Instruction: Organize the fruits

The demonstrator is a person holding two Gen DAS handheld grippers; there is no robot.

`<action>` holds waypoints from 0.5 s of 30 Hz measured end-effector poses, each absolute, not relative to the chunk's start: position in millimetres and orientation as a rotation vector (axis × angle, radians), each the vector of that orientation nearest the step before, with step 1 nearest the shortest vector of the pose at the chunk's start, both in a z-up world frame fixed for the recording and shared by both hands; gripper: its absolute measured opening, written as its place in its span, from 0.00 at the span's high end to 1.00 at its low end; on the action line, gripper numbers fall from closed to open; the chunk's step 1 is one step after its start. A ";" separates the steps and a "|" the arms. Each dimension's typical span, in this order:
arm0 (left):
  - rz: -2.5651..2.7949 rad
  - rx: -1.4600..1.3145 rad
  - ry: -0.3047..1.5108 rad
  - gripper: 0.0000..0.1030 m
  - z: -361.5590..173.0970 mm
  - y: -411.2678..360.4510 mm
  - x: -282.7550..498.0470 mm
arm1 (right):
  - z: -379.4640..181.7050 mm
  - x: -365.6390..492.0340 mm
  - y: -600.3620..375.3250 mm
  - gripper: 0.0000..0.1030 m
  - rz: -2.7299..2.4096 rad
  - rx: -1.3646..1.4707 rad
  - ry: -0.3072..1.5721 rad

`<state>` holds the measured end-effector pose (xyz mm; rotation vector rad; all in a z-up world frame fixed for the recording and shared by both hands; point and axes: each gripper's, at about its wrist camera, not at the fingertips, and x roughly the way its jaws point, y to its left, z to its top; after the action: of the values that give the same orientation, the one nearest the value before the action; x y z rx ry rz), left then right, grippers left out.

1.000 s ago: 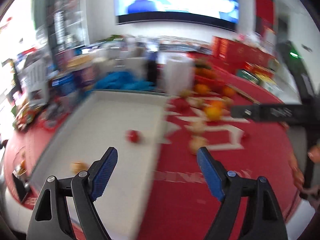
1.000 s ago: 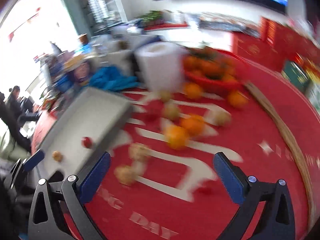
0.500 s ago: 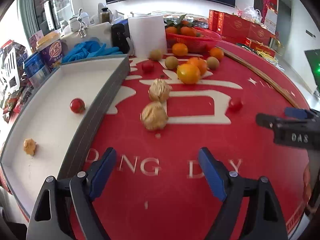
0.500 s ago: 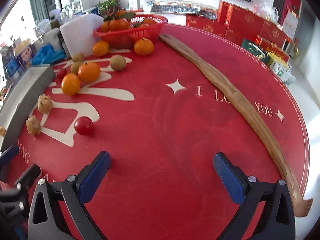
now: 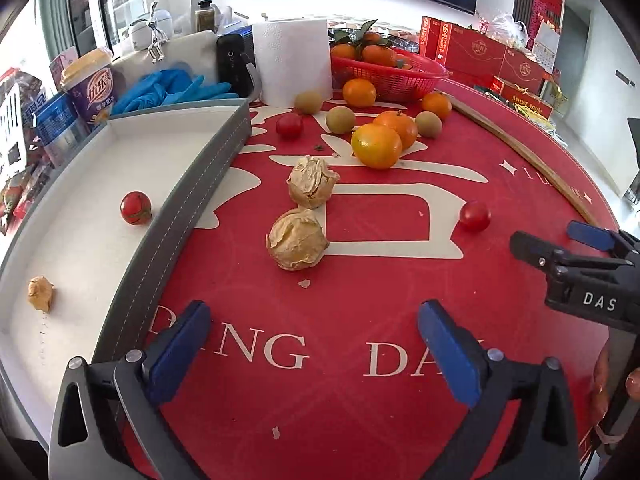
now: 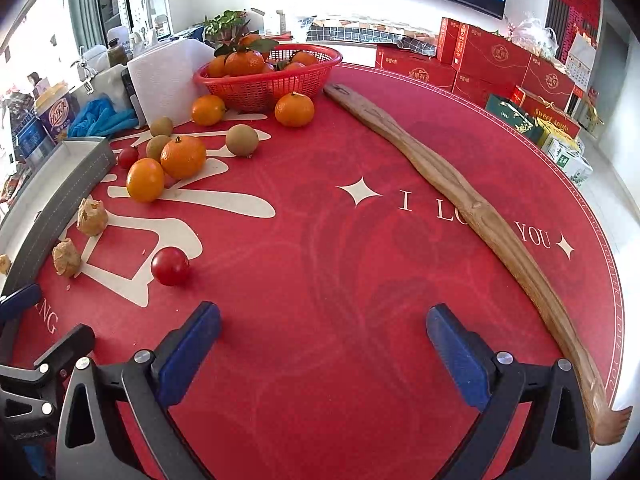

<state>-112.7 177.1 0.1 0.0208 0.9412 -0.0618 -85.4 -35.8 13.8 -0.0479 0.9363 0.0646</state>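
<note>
Here the red worktop fills both views, with the grey-walled white tray along its left side. The basket of oranges stands at the back beside a paper roll, and a long wooden stick curves down the right.

Loose fruit lies between tray and basket: oranges, brown kiwis, two husked fruits near the tray wall, a tomato at the back and another tomato alone in front. In the tray sit one tomato and one small husk, so the sorting looks barely begun.

The left gripper has just been opening; its fingers are now spread wide over bare cloth with nothing between them. The right gripper is likewise spread and empty.

This looks like the approach before a pick. The nearer husked fruit is the left gripper's closest target; it seems light and papery, so the next move calls for a forward reach and a gentle close. The lone tomato suits the right gripper, though it may roll.

The tray's near end is cut off, the basket's depth is hidden, and clutter behind the tray is hard to read.
</note>
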 end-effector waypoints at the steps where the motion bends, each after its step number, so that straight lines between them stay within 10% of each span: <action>1: -0.062 0.021 0.941 0.00 0.0 177.1 -112.7 | 13.5 -84.9 -35.3 0.00 0.065 -0.048 0.936; 15: -0.062 0.021 0.940 0.01 0.3 177.5 -112.9 | 12.5 -82.4 -34.7 0.00 0.064 -0.047 0.937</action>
<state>-112.9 177.5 0.3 0.0209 0.9405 -0.0622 -82.4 -34.7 12.5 -0.0473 0.9373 0.0640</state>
